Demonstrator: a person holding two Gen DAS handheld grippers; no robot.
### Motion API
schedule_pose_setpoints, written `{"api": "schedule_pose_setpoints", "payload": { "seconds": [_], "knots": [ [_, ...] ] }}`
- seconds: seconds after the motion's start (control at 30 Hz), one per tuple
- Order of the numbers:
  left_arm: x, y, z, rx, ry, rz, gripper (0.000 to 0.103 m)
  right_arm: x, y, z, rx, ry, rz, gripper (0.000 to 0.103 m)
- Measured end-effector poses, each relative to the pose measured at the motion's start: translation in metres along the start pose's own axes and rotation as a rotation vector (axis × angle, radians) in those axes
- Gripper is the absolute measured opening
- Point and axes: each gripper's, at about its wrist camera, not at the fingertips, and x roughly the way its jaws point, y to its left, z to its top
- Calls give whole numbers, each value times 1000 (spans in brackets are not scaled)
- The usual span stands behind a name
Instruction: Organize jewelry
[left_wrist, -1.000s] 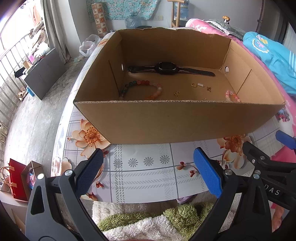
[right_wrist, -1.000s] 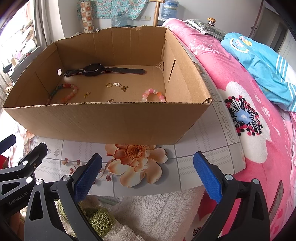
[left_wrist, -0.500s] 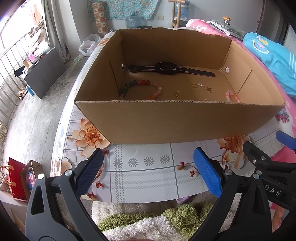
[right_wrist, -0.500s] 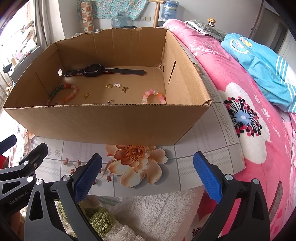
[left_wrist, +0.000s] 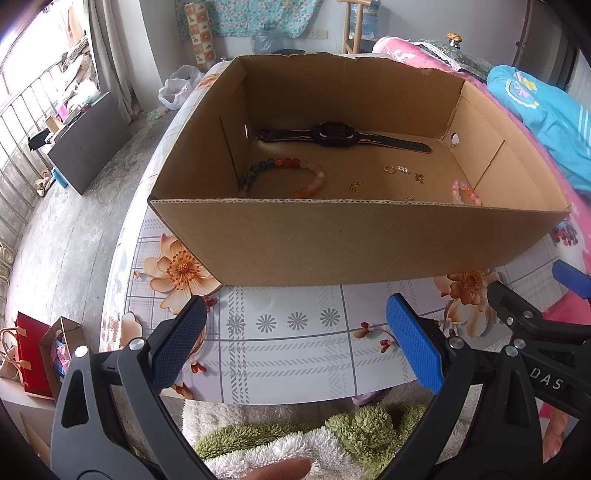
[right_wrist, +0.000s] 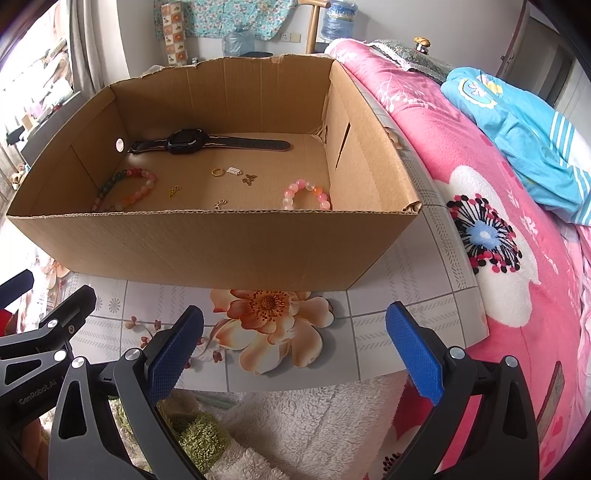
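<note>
An open cardboard box (left_wrist: 354, 240) (right_wrist: 221, 247) stands on a floral table. Inside lie a black watch (left_wrist: 336, 134) (right_wrist: 188, 141) at the back, a multicoloured bead bracelet (left_wrist: 284, 177) (right_wrist: 125, 190) at the left, a pink bead bracelet (left_wrist: 465, 192) (right_wrist: 306, 194) at the right, and small gold pieces (left_wrist: 402, 170) (right_wrist: 232, 172) in the middle. My left gripper (left_wrist: 295, 343) and right gripper (right_wrist: 293, 345) are both open and empty, side by side in front of the box's near wall.
The table (left_wrist: 288, 347) has a flower-print cloth and its near edge is just below the grippers. A fluffy white and green rug (left_wrist: 295, 435) lies below. A pink bed (right_wrist: 498, 221) with a blue blanket (right_wrist: 517, 129) is at the right. The floor drops away at the left.
</note>
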Motion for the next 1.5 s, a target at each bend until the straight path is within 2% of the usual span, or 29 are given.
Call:
{"api": "schedule_pose_setpoints", "payload": {
  "seconds": [1.5],
  "knots": [
    [3, 1, -3, -2, 12, -4, 94, 1, 0, -3, 6, 2, 2, 96]
  ]
}}
